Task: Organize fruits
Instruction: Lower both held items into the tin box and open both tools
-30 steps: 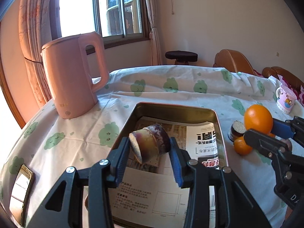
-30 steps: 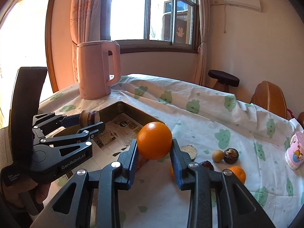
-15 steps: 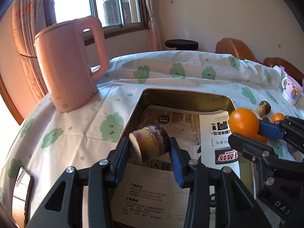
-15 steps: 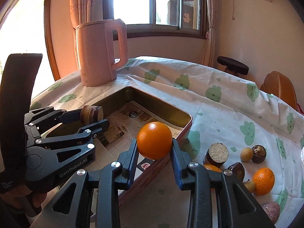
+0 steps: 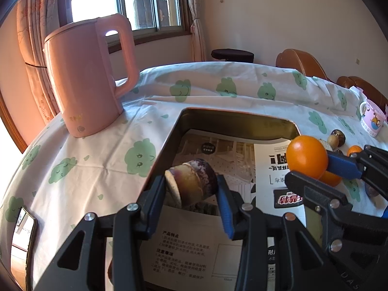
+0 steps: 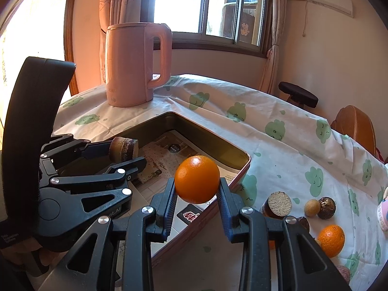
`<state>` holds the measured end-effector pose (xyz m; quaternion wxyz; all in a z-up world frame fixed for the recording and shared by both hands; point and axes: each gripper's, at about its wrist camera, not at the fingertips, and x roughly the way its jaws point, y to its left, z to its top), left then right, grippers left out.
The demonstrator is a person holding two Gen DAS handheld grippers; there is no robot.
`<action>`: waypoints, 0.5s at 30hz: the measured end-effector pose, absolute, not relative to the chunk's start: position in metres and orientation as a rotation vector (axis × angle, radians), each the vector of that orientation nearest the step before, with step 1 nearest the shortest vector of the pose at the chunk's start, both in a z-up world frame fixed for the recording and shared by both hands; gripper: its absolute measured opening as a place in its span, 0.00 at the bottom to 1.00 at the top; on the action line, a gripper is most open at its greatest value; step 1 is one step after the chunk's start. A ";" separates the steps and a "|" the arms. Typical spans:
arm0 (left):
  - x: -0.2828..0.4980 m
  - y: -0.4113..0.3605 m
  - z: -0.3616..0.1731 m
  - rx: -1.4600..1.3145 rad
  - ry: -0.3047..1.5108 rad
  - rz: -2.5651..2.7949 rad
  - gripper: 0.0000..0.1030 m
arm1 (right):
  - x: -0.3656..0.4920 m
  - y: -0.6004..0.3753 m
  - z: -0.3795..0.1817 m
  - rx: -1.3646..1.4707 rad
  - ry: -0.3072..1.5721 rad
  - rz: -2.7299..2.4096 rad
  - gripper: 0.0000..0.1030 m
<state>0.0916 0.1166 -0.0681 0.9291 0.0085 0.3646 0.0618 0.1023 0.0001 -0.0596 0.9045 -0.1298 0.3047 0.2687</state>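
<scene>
My left gripper (image 5: 191,189) is shut on a brown, purple-tinged cut taro piece (image 5: 194,184), held over the near left part of the metal tray (image 5: 232,118). The tray is lined with printed paper (image 5: 271,160). My right gripper (image 6: 196,191) is shut on a large orange (image 6: 197,179), held above the tray's right rim (image 6: 232,181). In the right wrist view the left gripper (image 6: 123,154) and its taro piece (image 6: 123,148) hang at the left over the tray. In the left wrist view the right gripper (image 5: 312,169) with the orange (image 5: 306,156) enters from the right.
A pink kettle (image 5: 89,77) stands beyond the tray on the cloud-print tablecloth (image 6: 278,140). Right of the tray lie a cut taro (image 6: 277,205), a small orange (image 6: 331,240), a tan ball (image 6: 312,207) and a dark round fruit (image 6: 327,204). A pink mug (image 5: 372,121) and a phone (image 5: 23,230) sit at the edges.
The right gripper carried the orange left from beside the loose fruit to above the tray's right rim. The left gripper stayed over the tray with the taro, tilting slightly downward.
</scene>
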 end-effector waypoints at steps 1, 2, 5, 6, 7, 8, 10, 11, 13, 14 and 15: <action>0.091 0.117 -0.068 0.017 0.746 0.126 0.43 | 0.102 0.001 -0.060 -0.272 0.628 0.554 0.34; 0.091 0.117 -0.069 0.017 0.746 0.126 0.43 | 0.102 0.002 -0.060 -0.278 0.627 0.552 0.34; 0.091 0.118 -0.069 0.011 0.746 0.122 0.43 | 0.101 0.004 -0.061 -0.283 0.627 0.554 0.34; 0.091 0.118 -0.069 0.009 0.745 0.121 0.43 | 0.102 0.004 -0.061 -0.283 0.628 0.555 0.34; 0.091 0.118 -0.068 0.008 0.744 0.121 0.43 | 0.102 0.004 -0.061 -0.283 0.629 0.555 0.34; 0.091 0.118 -0.068 0.009 0.743 0.121 0.43 | 0.102 0.005 -0.061 -0.283 0.629 0.555 0.34; 0.091 0.118 -0.068 0.009 0.742 0.122 0.43 | 0.102 0.005 -0.061 -0.282 0.629 0.557 0.34; 0.090 0.118 -0.068 0.009 0.740 0.123 0.43 | 0.102 0.004 -0.061 -0.280 0.630 0.557 0.34; 0.090 0.118 -0.067 0.010 0.738 0.124 0.43 | 0.102 0.004 -0.061 -0.278 0.631 0.558 0.34; 0.090 0.118 -0.068 0.009 0.739 0.123 0.43 | 0.102 0.004 -0.061 -0.279 0.630 0.557 0.35; 0.090 0.118 -0.068 0.007 0.740 0.122 0.43 | 0.102 0.004 -0.061 -0.279 0.630 0.557 0.35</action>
